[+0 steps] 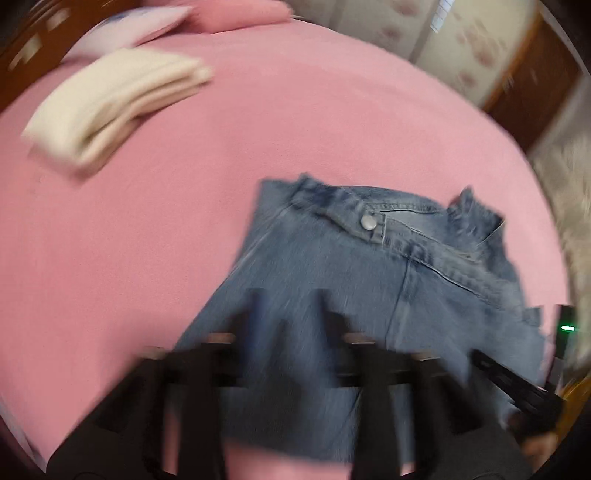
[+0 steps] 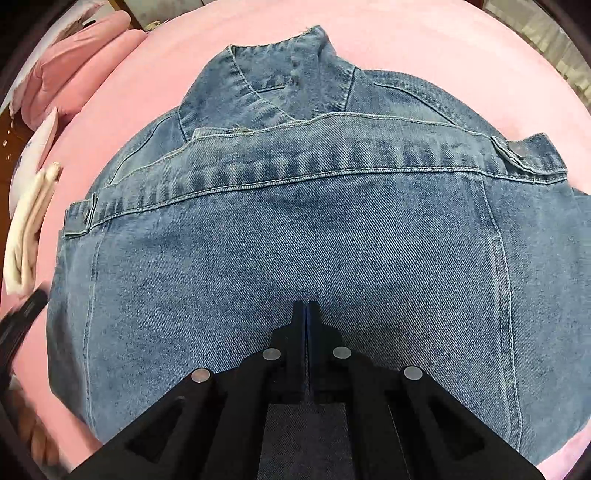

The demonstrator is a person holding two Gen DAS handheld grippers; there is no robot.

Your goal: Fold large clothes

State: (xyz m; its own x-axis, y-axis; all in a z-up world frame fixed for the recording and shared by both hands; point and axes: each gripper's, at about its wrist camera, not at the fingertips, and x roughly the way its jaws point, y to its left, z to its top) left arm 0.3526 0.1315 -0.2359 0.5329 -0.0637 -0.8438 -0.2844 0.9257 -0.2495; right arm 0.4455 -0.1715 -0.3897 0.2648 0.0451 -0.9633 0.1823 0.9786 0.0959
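1. On the pink bed sheet [image 2: 388,22] a blue denim jacket [image 2: 295,229] lies folded, back panel up. This jacket is the landmark for all that follows.
2. At the jacket's far end the collar [image 2: 280,74] stands up. The hem band with its side tab snap [image 2: 515,149] is folded across, just short of the collar.
3. Right gripper [image 2: 306,308]: jaws pressed together, nothing between them, tips pointing down at the middle of the jacket's back panel. Whether they touch the cloth I cannot tell.
4. Left gripper [image 1: 291,299]: badly blurred, jaws apart at a middling width, nothing gripped. It hangs over the jacket's near half; in the right wrist view a dark part of it shows at the jacket's left edge.
5. In the left wrist view a metal snap button [image 1: 368,222] sits on the band at the jacket's far edge.
6. Beyond the jacket, well apart to its left, a folded cream garment [image 1: 110,107] lies on the sheet.
7. Further past that, pink pillows [image 2: 74,62] lie at the bed's end.
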